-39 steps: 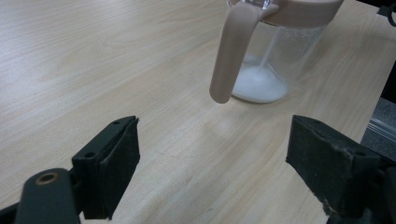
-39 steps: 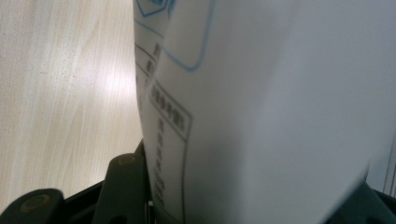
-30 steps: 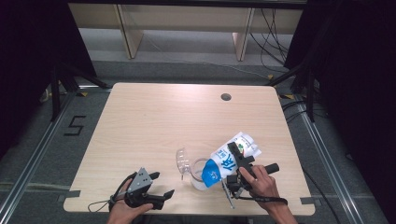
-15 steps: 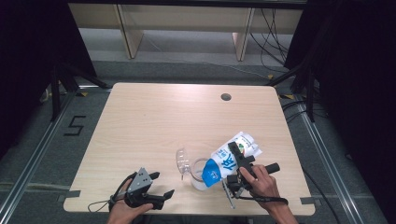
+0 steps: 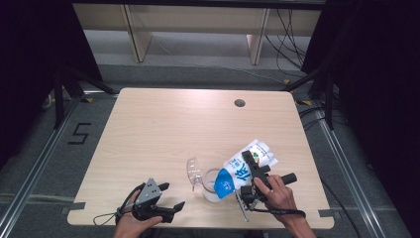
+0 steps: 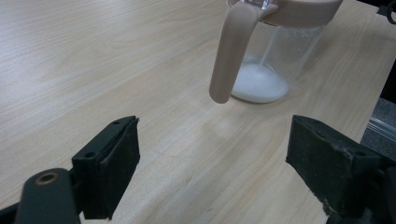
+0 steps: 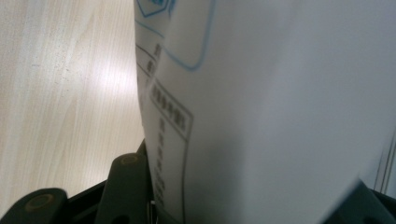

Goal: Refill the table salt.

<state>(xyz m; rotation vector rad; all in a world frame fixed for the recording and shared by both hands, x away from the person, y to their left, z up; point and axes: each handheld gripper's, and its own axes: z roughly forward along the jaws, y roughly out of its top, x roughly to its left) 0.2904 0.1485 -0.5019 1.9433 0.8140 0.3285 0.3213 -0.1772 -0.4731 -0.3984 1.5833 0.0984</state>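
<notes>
Bright overhead light w/ glare on table; bag close-up blurred; surroundings dark.

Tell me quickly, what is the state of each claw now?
Left claw: open, holding nothing.
Right claw: closed on the white and blue bag, tilted over the clear jug.

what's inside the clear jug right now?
A low layer of white powder covers the bottom of the jug. From above, the tilted bag in the right claw covers part of its mouth.
</notes>
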